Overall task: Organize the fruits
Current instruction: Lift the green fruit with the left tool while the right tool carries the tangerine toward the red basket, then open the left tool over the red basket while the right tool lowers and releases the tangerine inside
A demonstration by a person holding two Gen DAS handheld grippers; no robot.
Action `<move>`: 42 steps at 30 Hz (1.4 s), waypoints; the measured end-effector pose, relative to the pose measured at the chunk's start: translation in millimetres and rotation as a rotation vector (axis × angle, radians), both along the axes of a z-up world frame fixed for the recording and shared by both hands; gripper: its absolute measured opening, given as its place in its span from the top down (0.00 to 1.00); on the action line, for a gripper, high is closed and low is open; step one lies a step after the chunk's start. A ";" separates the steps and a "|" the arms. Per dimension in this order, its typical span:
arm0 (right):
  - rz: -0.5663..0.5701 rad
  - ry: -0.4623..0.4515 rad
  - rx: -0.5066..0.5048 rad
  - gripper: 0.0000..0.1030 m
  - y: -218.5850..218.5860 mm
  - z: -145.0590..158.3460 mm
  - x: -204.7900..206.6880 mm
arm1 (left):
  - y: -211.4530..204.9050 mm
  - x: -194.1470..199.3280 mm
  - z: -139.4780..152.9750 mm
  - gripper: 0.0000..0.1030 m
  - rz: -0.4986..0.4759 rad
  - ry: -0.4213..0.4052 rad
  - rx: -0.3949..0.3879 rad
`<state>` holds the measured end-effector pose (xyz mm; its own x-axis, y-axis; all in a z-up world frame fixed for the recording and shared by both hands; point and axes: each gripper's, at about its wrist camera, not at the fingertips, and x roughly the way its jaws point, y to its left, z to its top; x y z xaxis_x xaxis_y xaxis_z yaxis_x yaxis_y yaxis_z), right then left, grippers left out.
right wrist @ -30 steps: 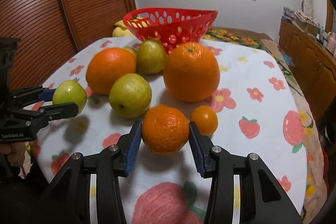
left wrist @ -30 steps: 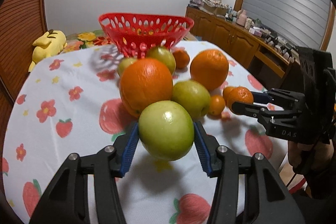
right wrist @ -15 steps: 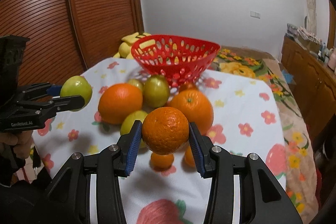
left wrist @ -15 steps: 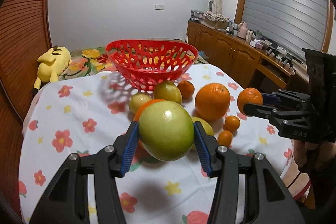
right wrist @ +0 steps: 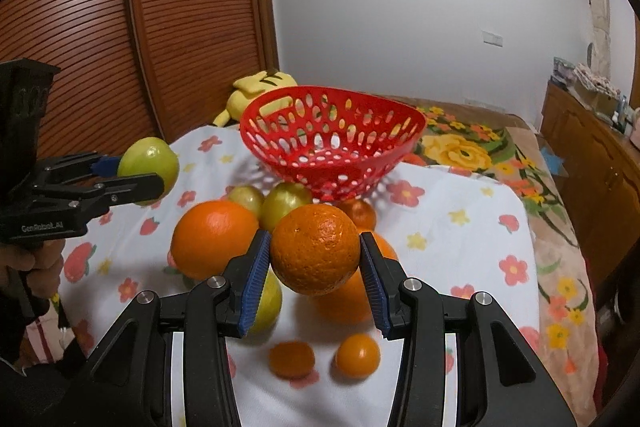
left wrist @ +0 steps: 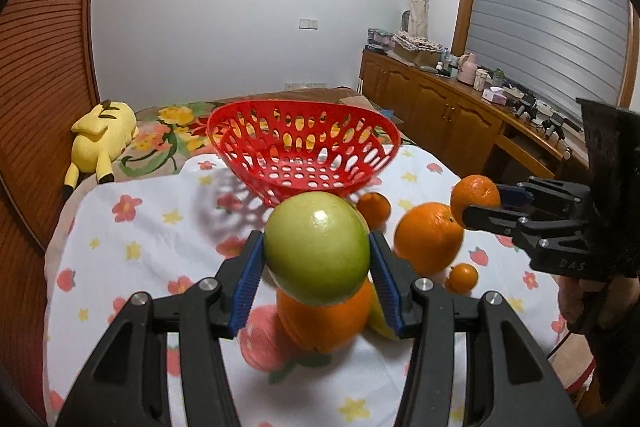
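Note:
My left gripper (left wrist: 316,259) is shut on a green apple (left wrist: 316,247) and holds it in the air above the fruit pile; it also shows in the right wrist view (right wrist: 148,167). My right gripper (right wrist: 314,261) is shut on a small orange (right wrist: 315,249), held above the table; it shows in the left wrist view (left wrist: 476,195) too. An empty red perforated basket (left wrist: 304,151) stands at the far end of the table, ahead of both grippers. Large oranges (right wrist: 214,239), green apples (right wrist: 286,203) and small tangerines (right wrist: 358,355) lie on the cloth before the basket.
The table has a white cloth with flower and strawberry prints (left wrist: 136,227). A yellow plush toy (left wrist: 100,135) lies on the bed behind it. A wooden slatted wall (right wrist: 80,27) is on the left, and a cluttered wooden sideboard (left wrist: 460,107) on the right.
Both grippers have risen with their fruits, so the table and the pile now lie lower and farther off. The basket's inside has come into view.

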<state>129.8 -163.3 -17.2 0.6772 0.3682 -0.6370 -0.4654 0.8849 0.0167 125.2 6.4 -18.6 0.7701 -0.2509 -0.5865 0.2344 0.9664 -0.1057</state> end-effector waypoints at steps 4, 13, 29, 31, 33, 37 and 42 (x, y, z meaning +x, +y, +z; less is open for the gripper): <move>0.005 -0.017 0.003 0.56 -0.1 10.4 14.3 | 0.3 19.6 2.6 0.50 0.000 0.003 0.004; 0.013 -0.016 0.010 0.56 -5.0 24.2 57.5 | -4.8 68.3 9.0 0.50 -0.018 0.002 0.022; 0.081 0.064 -0.016 0.56 7.3 9.6 119.4 | -7.6 127.2 -13.0 0.50 -0.032 0.077 0.043; 0.088 0.069 -0.018 0.56 8.9 7.7 123.6 | -7.3 130.1 -15.0 0.50 -0.030 0.080 0.048; 0.094 0.079 -0.023 0.56 11.3 5.8 128.7 | -7.6 132.1 -16.1 0.50 -0.028 0.079 0.049; 0.103 0.094 -0.041 0.56 14.1 3.8 137.4 | -6.1 132.7 -11.9 0.50 -0.027 0.057 0.042; 0.116 0.103 -0.053 0.56 18.1 3.6 142.1 | -4.0 132.4 -14.0 0.50 -0.023 0.061 0.042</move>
